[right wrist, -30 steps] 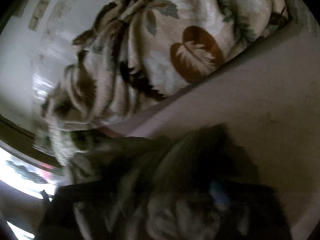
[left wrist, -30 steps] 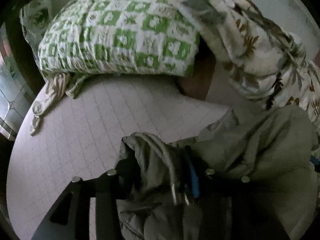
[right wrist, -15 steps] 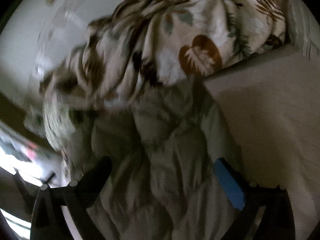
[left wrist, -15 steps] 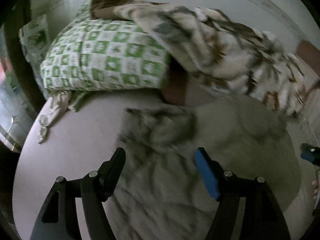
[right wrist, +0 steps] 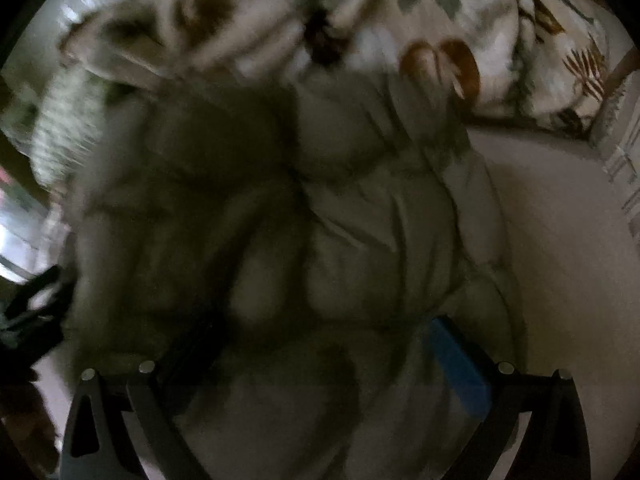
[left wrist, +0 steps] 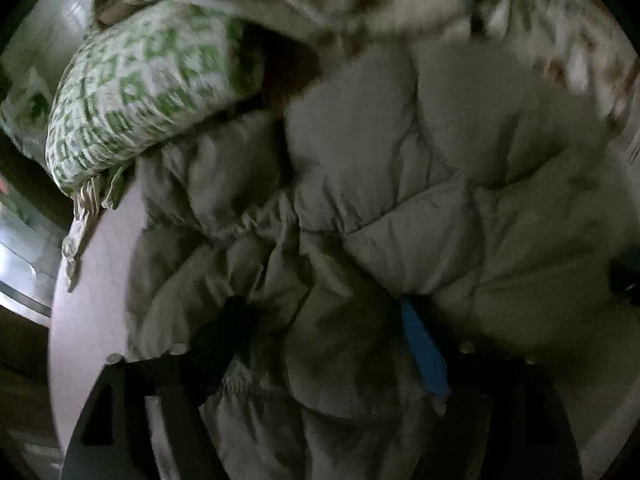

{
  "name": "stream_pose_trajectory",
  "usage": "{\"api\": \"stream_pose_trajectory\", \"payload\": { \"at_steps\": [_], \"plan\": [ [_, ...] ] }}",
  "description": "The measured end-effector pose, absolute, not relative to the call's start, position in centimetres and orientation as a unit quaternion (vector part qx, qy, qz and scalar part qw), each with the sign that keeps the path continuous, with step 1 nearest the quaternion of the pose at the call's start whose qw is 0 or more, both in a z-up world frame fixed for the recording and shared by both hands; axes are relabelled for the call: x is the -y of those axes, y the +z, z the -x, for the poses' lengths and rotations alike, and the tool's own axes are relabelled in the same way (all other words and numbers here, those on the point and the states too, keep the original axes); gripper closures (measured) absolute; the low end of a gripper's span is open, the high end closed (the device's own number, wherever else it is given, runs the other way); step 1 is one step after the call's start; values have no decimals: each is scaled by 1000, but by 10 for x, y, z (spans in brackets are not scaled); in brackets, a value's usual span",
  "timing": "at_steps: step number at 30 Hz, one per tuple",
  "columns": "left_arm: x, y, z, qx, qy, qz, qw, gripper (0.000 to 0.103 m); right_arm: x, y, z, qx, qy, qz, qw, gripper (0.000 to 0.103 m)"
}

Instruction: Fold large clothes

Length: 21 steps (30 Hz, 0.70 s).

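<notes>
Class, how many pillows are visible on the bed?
1: the green-checked pillow lies at the bed's head, left of the padded jacket, partly under the leaf-print blanket. Others may be hidden.

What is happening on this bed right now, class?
A person works two handheld grippers over a grey-green puffer jacket spread on the bed. The left gripper is opening with jacket fabric bulging between its fingers. The right gripper stands wide over the jacket. A green checked pillow and leaf-print blanket lie behind.

Left gripper (left wrist: 324, 320) angled steeply down, jaws opening wide, right gripper (right wrist: 320, 344) also tilted downward, jaws spread apart
</notes>
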State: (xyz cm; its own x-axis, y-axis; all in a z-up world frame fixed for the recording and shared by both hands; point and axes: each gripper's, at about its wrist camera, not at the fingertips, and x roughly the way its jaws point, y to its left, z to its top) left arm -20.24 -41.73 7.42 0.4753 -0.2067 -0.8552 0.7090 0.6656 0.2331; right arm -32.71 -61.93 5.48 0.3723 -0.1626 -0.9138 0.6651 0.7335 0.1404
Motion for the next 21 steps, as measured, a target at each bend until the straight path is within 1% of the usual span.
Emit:
{"api": "stream_pose_trajectory", "payload": {
  "at_steps": [3, 7, 10, 16, 21],
  "plan": [
    [427, 64, 197, -420, -262, -315, 810, 13, 628, 39, 323, -497, -262, -253, 788, 0],
    [431, 61, 180, -447, -252, -302, 804, 9, 634, 33, 317, -513, -263, -247, 779, 0],
    [420, 67, 175, -454, -270, -274, 804, 9, 634, 49, 318, -516, -274, -251, 772, 0],
    [391, 89, 171, -430, -289, -229, 824, 9, 634, 86, 312, -458, -257, -253, 813, 0],
    [393, 89, 168, -414, -286, -252, 827, 9, 648, 82, 290, -453, -260, -260, 812, 0]
  ]
}}
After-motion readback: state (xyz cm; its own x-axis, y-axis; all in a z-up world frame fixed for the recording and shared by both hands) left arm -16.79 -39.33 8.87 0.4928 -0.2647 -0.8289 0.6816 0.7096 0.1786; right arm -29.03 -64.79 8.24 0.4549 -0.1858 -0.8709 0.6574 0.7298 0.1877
